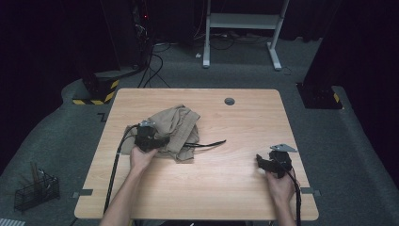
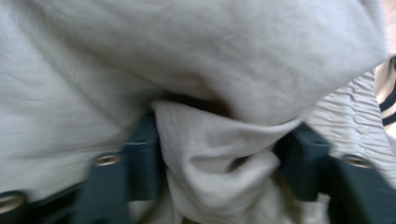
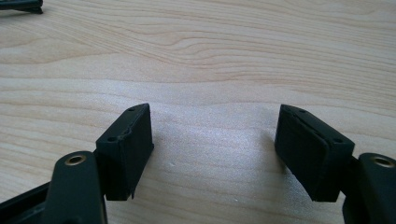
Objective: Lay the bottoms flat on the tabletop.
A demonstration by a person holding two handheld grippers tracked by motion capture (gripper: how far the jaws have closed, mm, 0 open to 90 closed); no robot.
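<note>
A crumpled beige garment point(image 1: 176, 125) lies on the left half of the wooden table point(image 1: 244, 117), and a black drawstring point(image 1: 211, 143) trails from it to the right. My left gripper point(image 1: 162, 141) sits at the garment's near left edge. In the left gripper view a loose fold of the cloth point(image 2: 210, 154) bulges between the two black jaws of that gripper point(image 2: 219, 163), which stand well apart; more cloth point(image 2: 187, 56) covers what lies beyond. My right gripper point(image 1: 260, 161) rests near the table's right front, open, with bare wood point(image 3: 210, 56) between its jaws point(image 3: 215, 149).
A round cable hole point(image 1: 229, 101) sits near the table's far edge. On the floor stand a wire basket point(image 1: 35, 190) at the left front and a white desk frame point(image 1: 244, 28) beyond the table. Cables run on the floor at the far left.
</note>
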